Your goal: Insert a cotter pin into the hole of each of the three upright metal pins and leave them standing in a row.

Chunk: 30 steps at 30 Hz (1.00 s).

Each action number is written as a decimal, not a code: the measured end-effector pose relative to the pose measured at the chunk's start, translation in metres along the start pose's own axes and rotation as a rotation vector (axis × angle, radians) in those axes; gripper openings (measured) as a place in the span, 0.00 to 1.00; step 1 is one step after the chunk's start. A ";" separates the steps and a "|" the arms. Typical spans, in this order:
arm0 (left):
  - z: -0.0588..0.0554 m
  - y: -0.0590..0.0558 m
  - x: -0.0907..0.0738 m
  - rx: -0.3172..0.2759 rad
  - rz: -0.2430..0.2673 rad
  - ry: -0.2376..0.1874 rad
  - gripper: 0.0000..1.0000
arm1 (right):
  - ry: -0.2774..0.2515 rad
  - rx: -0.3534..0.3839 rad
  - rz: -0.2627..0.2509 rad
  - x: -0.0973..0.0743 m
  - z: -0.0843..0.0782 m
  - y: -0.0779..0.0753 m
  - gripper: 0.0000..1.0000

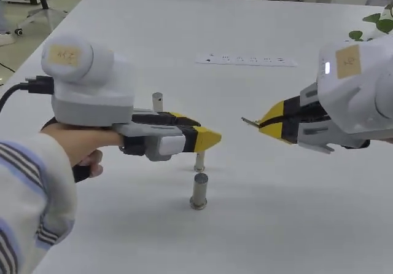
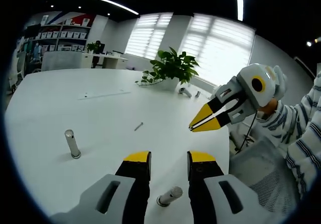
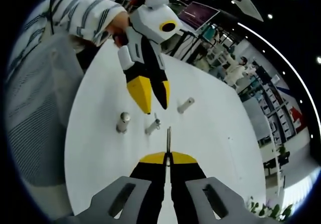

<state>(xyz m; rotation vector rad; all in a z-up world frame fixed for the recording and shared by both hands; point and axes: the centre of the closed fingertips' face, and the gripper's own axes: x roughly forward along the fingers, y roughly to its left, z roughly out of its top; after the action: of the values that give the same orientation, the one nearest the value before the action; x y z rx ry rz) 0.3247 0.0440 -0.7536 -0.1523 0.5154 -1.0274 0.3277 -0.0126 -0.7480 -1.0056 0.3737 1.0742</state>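
i am pinching a cotter pin (image 3: 168, 135) in my right hand-held gripper (image 3: 168, 157), tip pointing forward toward the metal pins (image 1: 198, 191) standing just under my left hand-held gripper (image 2: 168, 158), which is hovering spread, probably ready to steady one.

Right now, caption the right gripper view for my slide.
Right gripper holds a cotter pin near the middle metal pin.

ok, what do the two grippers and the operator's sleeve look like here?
The left gripper and right gripper look alike: rounded light-grey plastic bodies, black jaws with yellow tips, and each with a tan label on top. A black cable leaves the rear of the left one. The sleeve is pale with dark stripes.
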 end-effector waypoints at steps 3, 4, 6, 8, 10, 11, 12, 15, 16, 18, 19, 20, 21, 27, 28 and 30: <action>-0.002 -0.006 0.005 -0.010 -0.020 0.008 0.25 | -0.005 -0.003 -0.012 0.000 0.003 0.002 0.02; -0.002 -0.008 0.007 -0.020 -0.031 0.010 0.25 | -0.006 -0.004 -0.014 0.000 0.003 0.003 0.02; -0.002 -0.012 0.011 -0.032 -0.045 0.016 0.23 | -0.010 -0.001 -0.019 0.001 0.004 0.005 0.02; -0.001 -0.015 0.014 -0.036 -0.055 0.022 0.22 | -0.015 0.001 -0.023 0.001 0.005 0.007 0.02; -0.001 -0.019 0.018 -0.040 -0.069 0.028 0.20 | -0.019 0.008 -0.025 0.002 0.005 0.009 0.02; 0.000 -0.021 0.019 -0.043 -0.075 0.030 0.19 | -0.019 0.010 -0.027 0.003 0.004 0.009 0.02; 0.000 -0.022 0.020 -0.045 -0.078 0.033 0.19 | -0.020 0.011 -0.027 0.003 0.004 0.010 0.02; 0.001 -0.025 0.023 -0.051 -0.089 0.039 0.18 | -0.026 0.018 -0.033 0.006 0.002 0.010 0.02; 0.002 -0.026 0.024 -0.053 -0.091 0.039 0.17 | -0.028 0.018 -0.034 0.006 0.002 0.011 0.02; 0.002 -0.028 0.026 -0.069 -0.098 0.040 0.17 | -0.031 0.016 -0.040 0.007 0.003 0.011 0.02; 0.002 -0.029 0.027 -0.073 -0.098 0.043 0.17 | -0.035 0.019 -0.045 0.007 0.004 0.011 0.02; 0.002 -0.029 0.027 -0.075 -0.099 0.046 0.17 | -0.038 0.020 -0.045 0.007 0.004 0.011 0.02; 0.002 -0.029 0.028 -0.075 -0.101 0.046 0.16 | -0.041 0.022 -0.045 0.006 0.005 0.011 0.02; 0.005 -0.029 0.029 -0.091 -0.095 0.035 0.16 | -0.055 0.026 -0.050 0.007 0.008 0.011 0.02; 0.006 -0.030 0.029 -0.101 -0.099 0.032 0.15 | -0.055 0.024 -0.052 0.007 0.009 0.011 0.02; 0.007 -0.030 0.029 -0.104 -0.100 0.028 0.14 | -0.060 0.019 -0.052 0.007 0.011 0.011 0.02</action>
<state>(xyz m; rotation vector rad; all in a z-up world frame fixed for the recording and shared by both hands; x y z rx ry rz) 0.3165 0.0032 -0.7466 -0.2583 0.5918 -1.1016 0.3193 0.0011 -0.7526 -0.9588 0.3073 1.0498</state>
